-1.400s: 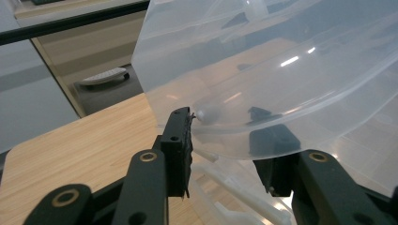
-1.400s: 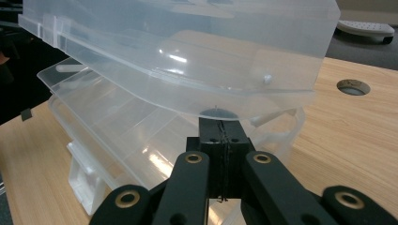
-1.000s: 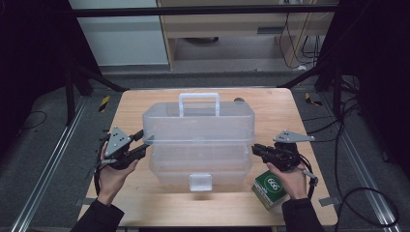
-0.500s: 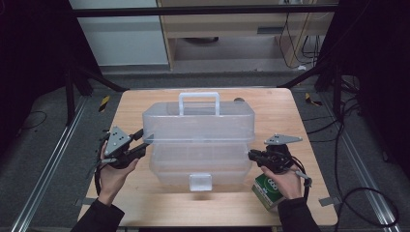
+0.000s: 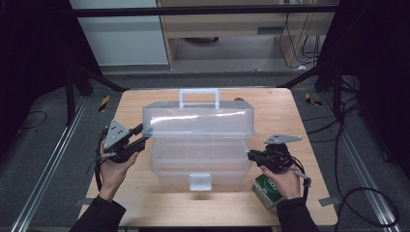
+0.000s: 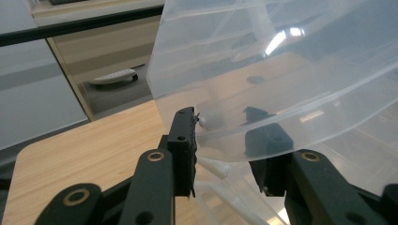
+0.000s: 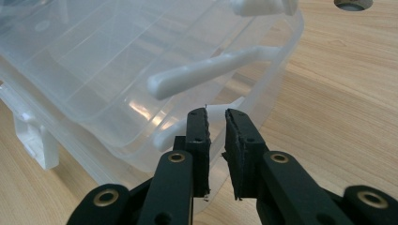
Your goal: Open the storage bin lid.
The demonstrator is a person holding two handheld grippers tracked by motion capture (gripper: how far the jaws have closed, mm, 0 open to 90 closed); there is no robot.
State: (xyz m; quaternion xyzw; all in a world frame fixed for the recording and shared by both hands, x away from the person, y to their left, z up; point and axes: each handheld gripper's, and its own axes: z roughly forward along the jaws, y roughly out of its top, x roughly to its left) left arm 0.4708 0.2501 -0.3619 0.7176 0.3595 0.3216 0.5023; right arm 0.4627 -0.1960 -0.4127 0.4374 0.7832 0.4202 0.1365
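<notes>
High view: the clear plastic box sits mid-table, lid raised, with bare wood on every side. A green carton lies beneath the right hand; its print is too small to read.

Left gripper view: the left gripper stands spread, straddling the lid's edge.

Right gripper view: the right gripper, nearly pressed together, points at the box's end, pinching nothing.

Clear box, green carton
</notes>
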